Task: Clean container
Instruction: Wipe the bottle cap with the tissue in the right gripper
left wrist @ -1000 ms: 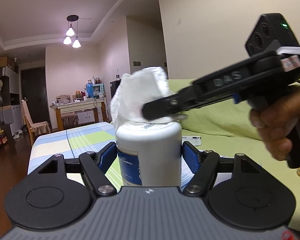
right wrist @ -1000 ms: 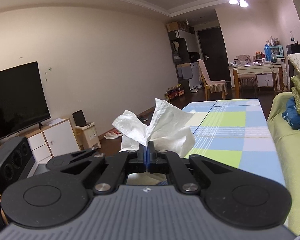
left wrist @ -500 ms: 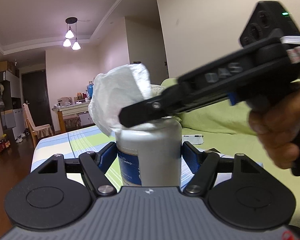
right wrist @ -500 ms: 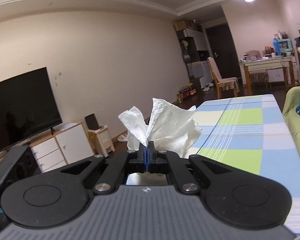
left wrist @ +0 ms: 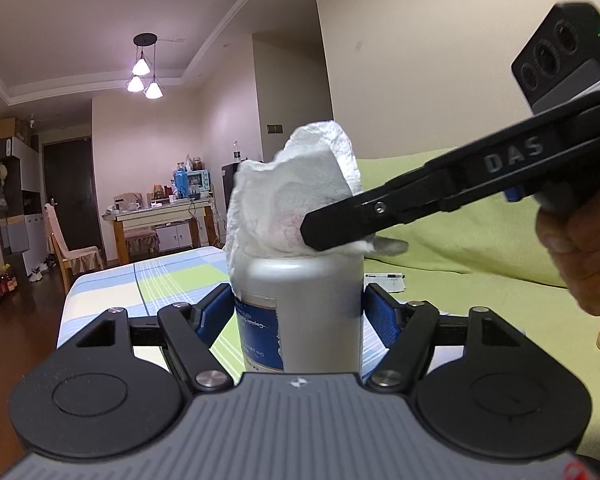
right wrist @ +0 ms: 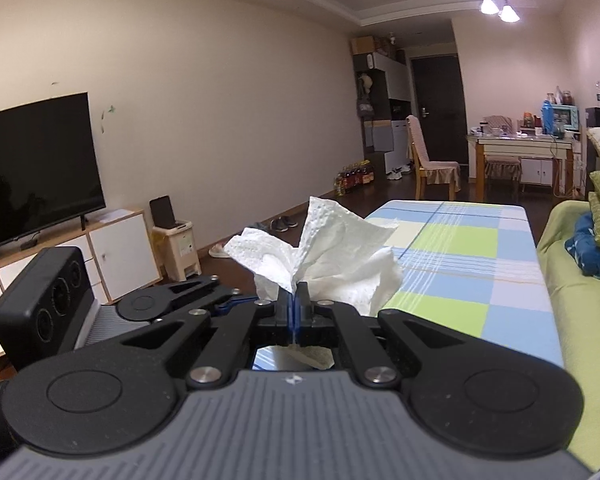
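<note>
L gripper (left wrist: 298,306) is clamped on the bottle (left wrist: 308,316): blue pads (left wrist: 380,314) press both its sides & it stands upright between them, w/ the checked table (left wrist: 168,276) behind it. R gripper (right wrist: 293,306) has its jaws pinched together on a crumpled white tissue (right wrist: 328,256), which fans up & fwd past the tips; seen from the L cam, that gripper (left wrist: 320,234) comes in from the right of the bottle & its tip w/ the tissue (left wrist: 296,200) sits right on the bottle's top, wad bulging above it. A hand (left wrist: 580,256) grips its handle, right of the bottle, green sofa (left wrist: 460,240) behind.
</note>
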A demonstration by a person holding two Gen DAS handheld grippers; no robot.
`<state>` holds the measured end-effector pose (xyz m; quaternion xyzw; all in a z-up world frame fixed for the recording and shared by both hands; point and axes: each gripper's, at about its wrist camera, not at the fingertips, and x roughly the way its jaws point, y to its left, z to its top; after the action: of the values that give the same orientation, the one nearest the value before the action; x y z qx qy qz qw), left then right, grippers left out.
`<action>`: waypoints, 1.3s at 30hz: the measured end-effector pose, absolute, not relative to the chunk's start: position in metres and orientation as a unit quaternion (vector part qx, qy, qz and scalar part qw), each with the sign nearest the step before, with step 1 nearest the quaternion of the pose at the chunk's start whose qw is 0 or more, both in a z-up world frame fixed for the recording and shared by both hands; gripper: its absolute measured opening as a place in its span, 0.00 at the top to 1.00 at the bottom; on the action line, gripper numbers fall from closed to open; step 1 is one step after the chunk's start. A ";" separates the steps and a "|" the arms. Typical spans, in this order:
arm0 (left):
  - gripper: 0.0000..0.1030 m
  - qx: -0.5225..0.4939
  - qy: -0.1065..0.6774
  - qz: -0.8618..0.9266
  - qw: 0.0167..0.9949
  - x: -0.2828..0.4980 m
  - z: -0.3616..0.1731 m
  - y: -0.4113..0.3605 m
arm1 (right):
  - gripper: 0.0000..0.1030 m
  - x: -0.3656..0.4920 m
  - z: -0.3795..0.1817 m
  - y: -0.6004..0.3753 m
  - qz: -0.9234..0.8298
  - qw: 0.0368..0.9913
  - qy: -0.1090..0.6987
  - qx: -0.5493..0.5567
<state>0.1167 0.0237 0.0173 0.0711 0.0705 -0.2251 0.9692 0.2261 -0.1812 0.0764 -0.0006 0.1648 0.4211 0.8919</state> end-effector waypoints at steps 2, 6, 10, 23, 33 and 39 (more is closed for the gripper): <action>0.31 0.072 0.071 -0.223 0.970 0.117 0.017 0.023 | 1.00 0.228 0.078 -0.173 0.420 0.892 0.165 -0.008; 0.31 0.077 0.073 -0.221 0.970 0.115 0.018 0.022 | 1.00 0.239 0.081 -0.162 0.401 0.900 0.171 -0.024; 0.31 0.064 0.076 -0.223 0.970 0.115 0.017 0.020 | 1.00 0.241 0.087 -0.162 0.380 0.907 0.177 -0.044; 0.31 0.053 0.081 -0.224 0.970 0.137 0.042 0.035 | 1.00 0.227 0.097 -0.149 0.395 0.896 0.194 -0.059; 0.31 0.042 0.085 -0.227 0.969 0.181 0.037 0.069 | 1.00 0.242 0.090 -0.154 0.379 0.904 0.191 -0.049; 0.31 0.042 0.084 -0.226 0.970 0.189 0.028 0.055 | 1.00 0.232 0.089 -0.161 0.378 0.905 0.190 -0.047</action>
<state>0.1889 0.0546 0.0280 0.0418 0.0840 -0.2261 0.9696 0.2325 -0.1610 0.0889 -0.0466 0.1900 0.3777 0.9050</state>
